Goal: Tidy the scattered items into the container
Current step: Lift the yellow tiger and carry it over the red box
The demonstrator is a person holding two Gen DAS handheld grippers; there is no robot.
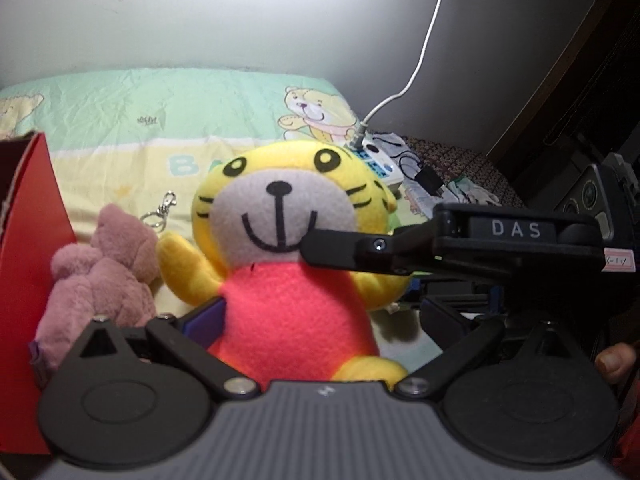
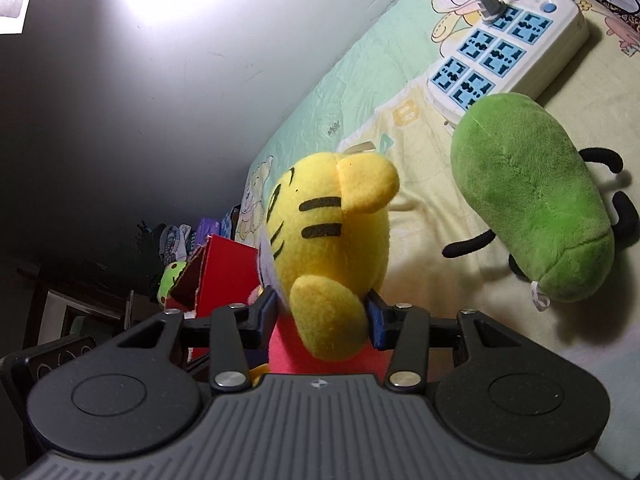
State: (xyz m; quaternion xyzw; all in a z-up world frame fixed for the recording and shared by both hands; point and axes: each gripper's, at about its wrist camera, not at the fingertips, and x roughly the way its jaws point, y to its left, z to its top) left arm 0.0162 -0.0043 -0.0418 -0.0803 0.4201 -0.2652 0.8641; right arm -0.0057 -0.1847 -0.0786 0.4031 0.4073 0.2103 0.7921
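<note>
— Plush tiger, soft and light, sits clamped at its red middle between the right gripper pads, above the bed.

— And the left gripper?

— Around the torso too; whether it presses, I cannot tell. The stuffing yields, so the body looks the surest hold.

— The container?

— Red box at the bed's left edge; its inside is hidden. A pink plush lies beside it.

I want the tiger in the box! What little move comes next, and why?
Probably carry the tiger sideways toward the red box. Both hand-held grippers, left and right, pinch its red body, so it looks held well enough to move. The box stands close by on the left of the left wrist view, beside the pink plush.
</note>
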